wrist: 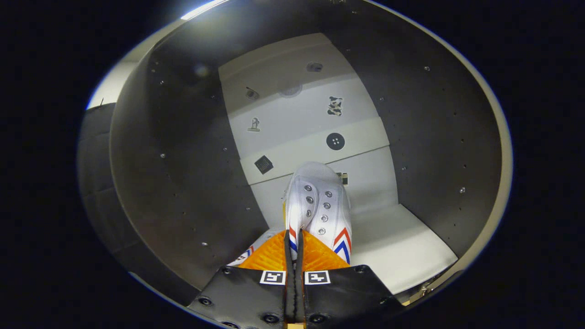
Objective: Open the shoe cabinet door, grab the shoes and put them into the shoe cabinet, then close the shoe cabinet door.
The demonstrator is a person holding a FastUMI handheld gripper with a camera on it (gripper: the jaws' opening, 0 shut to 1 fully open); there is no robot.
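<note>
Gripper (294,256), fingers nearly closed and pinching the heel of a white shoe (318,205), whose long axis points toward 12 o'clock into the shoe cabinet (183,183), above its pale shelf (402,246).

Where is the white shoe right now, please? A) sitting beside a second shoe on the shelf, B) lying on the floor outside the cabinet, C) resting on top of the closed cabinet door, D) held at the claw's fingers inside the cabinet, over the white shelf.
D: the white shoe extends forward from the nearly closed fingers of the claw, with the cabinet's dark side wall around it and the white shelf beneath.
</note>
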